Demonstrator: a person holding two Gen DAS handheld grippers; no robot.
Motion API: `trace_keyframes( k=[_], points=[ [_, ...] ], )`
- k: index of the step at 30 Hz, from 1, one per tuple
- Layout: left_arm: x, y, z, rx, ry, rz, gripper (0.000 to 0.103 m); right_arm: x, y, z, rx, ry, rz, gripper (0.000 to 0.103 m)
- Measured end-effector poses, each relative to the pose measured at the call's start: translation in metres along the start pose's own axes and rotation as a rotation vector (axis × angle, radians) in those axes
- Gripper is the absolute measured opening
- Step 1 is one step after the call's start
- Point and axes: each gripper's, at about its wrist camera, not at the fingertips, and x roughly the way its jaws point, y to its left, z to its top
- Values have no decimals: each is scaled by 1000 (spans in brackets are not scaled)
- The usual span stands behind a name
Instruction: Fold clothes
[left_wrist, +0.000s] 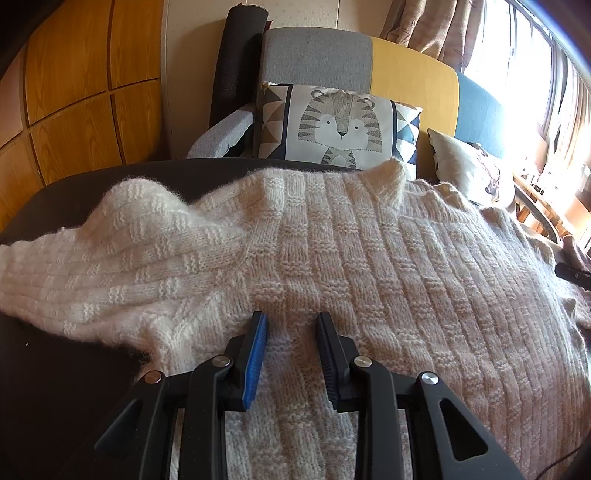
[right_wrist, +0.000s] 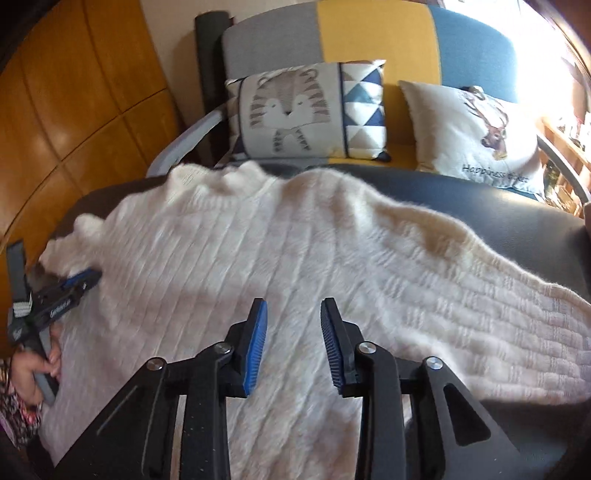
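i am looking along both grippers at a cream knitted sweater (left_wrist: 332, 236) that is lying spread across a dark table (left_wrist: 55, 369), body flat and ribbed, collar (left_wrist: 391, 173) pointing away from me toward the sofa (left_wrist: 317, 55).

the left gripper (left_wrist: 291, 317) is hovering low over the lower part of the sweater's body, pointing down at a slant. its jaws are standing narrowly apart, blue pad on one side and dark pad on the other, and nothing is pinched between them; only the knit is showing through the gap. one sleeve (left_wrist: 92, 266) is trailing off toward the left edge of that view, bunched into a soft ridge near the shoulder.

the right gripper (right_wrist: 291, 306) is also standing partly apart over the sweater, with no cloth between the pads. this view is blurred. the other sleeve (right_wrist: 498, 310) is stretching out to the right along the table.

in the right wrist view i am also seeing the left gripper from the side at the far left, with a hand (right_wrist: 33, 369) wrapped around its handle.

behind the table, a tiger cushion (left_wrist: 340, 122) and a deer cushion (right_wrist: 476, 133) are leaning on the grey, yellow and blue sofa. wooden panels (left_wrist: 74, 92) are filling the left side.
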Motion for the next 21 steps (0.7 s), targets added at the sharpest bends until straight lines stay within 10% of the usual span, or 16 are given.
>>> trace_keyframes(
  k=[6,13,21],
  points=[
    [-1,0,2,-8,14,-12,28,-7,-18,-25,38,50,-177,39],
    [-54,-15,-18,82,33,-94,28,-106,-20,-76,208,-107,-15,41],
    [-125,-56,-105,147,-22,-120,28,-116,34,-155,235,-103,39,41]
  ],
)
